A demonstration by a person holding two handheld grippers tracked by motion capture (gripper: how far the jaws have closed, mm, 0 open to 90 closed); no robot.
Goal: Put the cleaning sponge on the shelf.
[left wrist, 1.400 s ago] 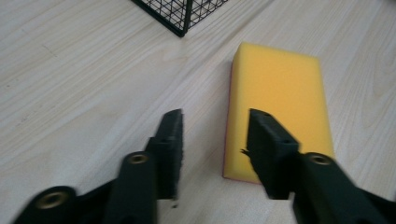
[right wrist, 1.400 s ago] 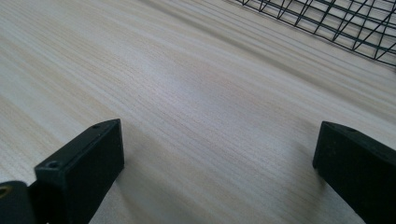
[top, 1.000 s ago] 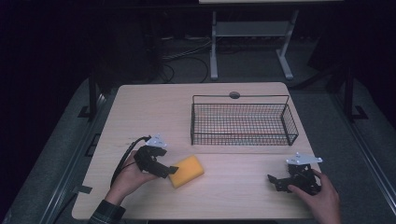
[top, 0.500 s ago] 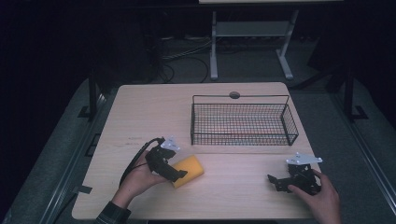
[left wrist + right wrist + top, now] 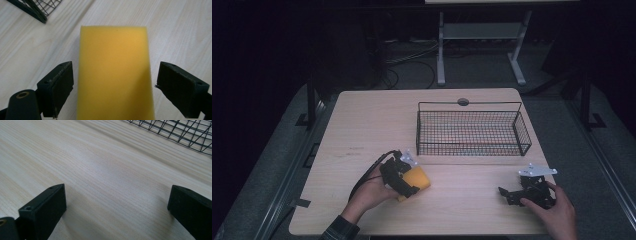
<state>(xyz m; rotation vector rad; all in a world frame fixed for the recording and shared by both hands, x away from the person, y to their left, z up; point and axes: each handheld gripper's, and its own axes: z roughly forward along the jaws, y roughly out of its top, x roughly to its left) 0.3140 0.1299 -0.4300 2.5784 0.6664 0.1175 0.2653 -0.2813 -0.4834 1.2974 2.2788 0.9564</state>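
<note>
While right gripper rests agape on table, left gripper straddles sponge, unclosed.

The high view looks forward and down on the whole table, with the wire basket right of centre. The left gripper view sits close above the tabletop, basket corner at upper left. The right gripper view skims low, basket mesh upper right.
</note>
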